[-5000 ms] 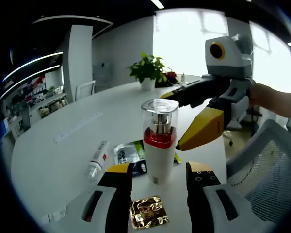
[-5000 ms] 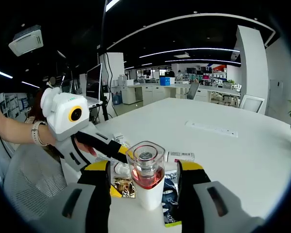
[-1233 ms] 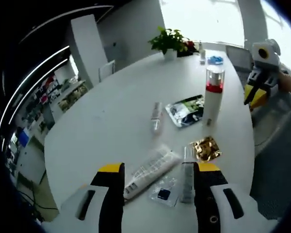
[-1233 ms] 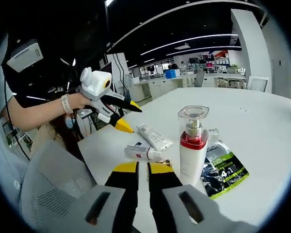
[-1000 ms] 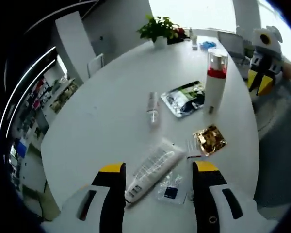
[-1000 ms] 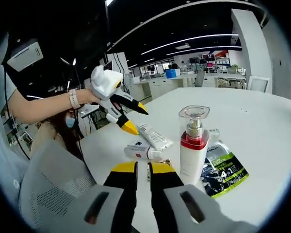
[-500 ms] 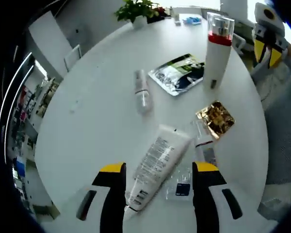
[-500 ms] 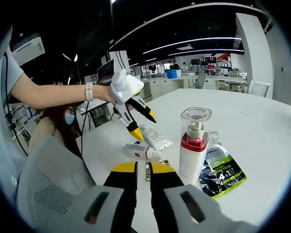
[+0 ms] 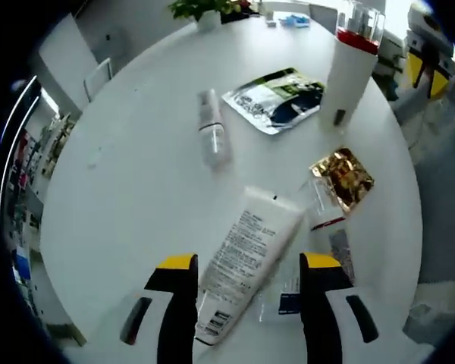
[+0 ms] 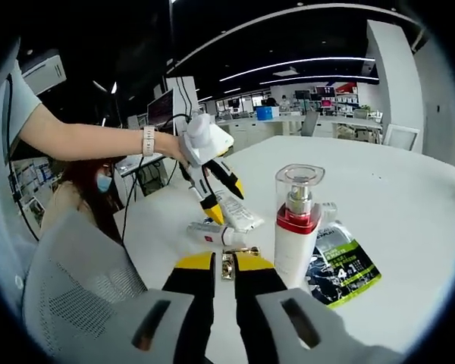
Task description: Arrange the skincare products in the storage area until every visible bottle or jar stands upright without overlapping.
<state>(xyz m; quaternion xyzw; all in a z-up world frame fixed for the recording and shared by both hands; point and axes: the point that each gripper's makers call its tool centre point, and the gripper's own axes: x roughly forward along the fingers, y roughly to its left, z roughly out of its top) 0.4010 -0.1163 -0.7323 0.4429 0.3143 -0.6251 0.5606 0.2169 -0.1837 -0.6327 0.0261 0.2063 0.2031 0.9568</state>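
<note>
My left gripper (image 9: pixel 248 262) is open, its jaws straddling a white tube (image 9: pixel 246 254) that lies flat on the round white table (image 9: pixel 129 197). Seen from the right gripper view, the left gripper (image 10: pixel 223 196) points down over that tube (image 10: pixel 240 213). A white pump bottle (image 9: pixel 349 68) with a red collar and clear cap stands upright at the far side. A small clear bottle (image 9: pixel 211 133) lies on its side. My right gripper (image 10: pixel 224 262) is shut and empty, close to the pump bottle (image 10: pixel 294 227); it also appears at the table edge (image 9: pixel 425 80).
A gold foil sachet (image 9: pixel 343 173), a green-and-black sachet (image 9: pixel 277 95), a small red-striped tube (image 10: pixel 208 231) and a clear sachet (image 9: pixel 288 296) lie flat around the tube. A mesh chair (image 10: pixel 76 280) stands beside the table. A potted plant (image 9: pixel 205 11) sits at the far edge.
My left gripper has dropped down toward the table and now hangs close over the white tube, jaws still open. The right gripper stays shut and has barely moved.
</note>
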